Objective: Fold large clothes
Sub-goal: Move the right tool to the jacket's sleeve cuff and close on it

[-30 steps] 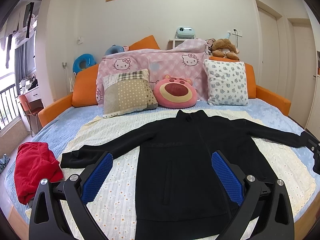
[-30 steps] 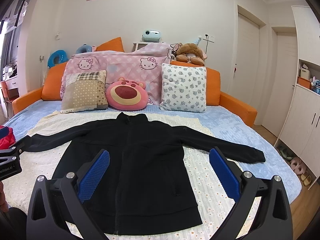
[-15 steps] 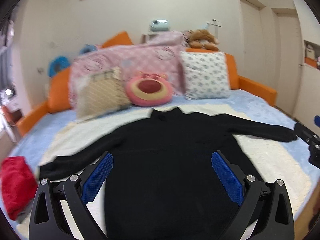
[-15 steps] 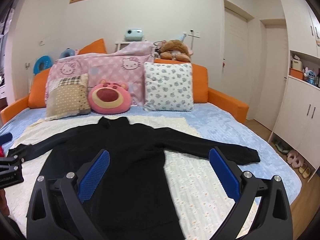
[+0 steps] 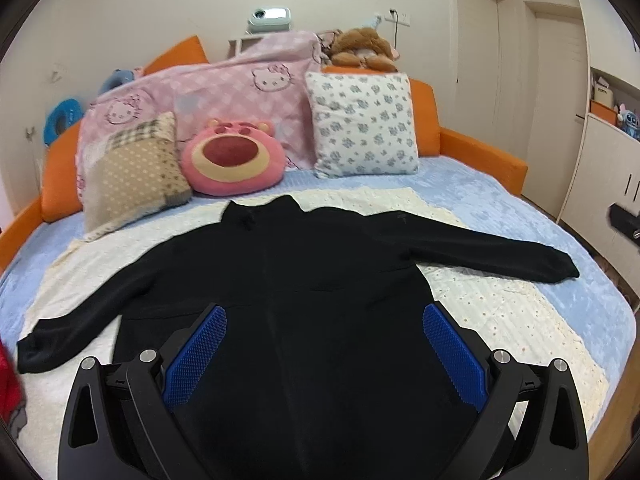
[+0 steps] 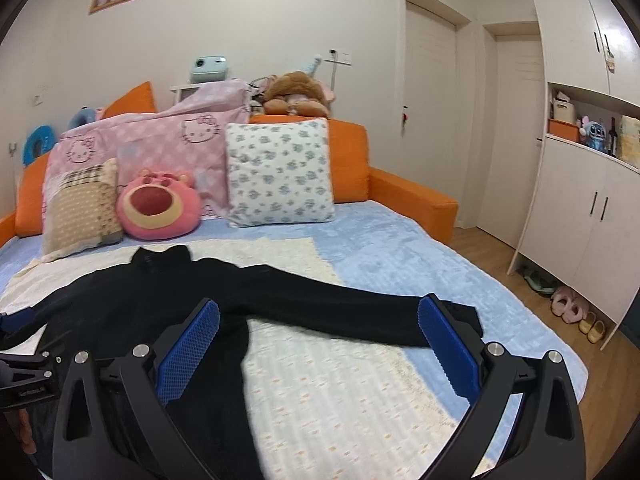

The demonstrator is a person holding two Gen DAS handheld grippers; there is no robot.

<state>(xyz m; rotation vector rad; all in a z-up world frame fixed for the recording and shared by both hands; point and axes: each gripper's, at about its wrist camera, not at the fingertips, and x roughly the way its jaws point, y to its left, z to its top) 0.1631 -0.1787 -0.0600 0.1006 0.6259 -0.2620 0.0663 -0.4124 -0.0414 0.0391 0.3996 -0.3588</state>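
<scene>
The black jacket (image 5: 304,288) lies flat on the bed (image 5: 500,208), sleeves spread toward both side edges, ready for folding. The left gripper (image 5: 324,344) hangs wide apart over its body; the right gripper (image 6: 318,340), also apart, frames the right sleeve (image 6: 340,308), likely the first fold.

Black jacket (image 5: 320,280), cream dotted sheet (image 5: 500,312)

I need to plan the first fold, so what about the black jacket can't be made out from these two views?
- Left wrist view: black jacket hem, hidden behind the open left gripper and cut off by the frame bottom.
- Right wrist view: right sleeve cuff, partly hidden behind the open right gripper finger.
- Jacket surface details, lost in the black.
</scene>
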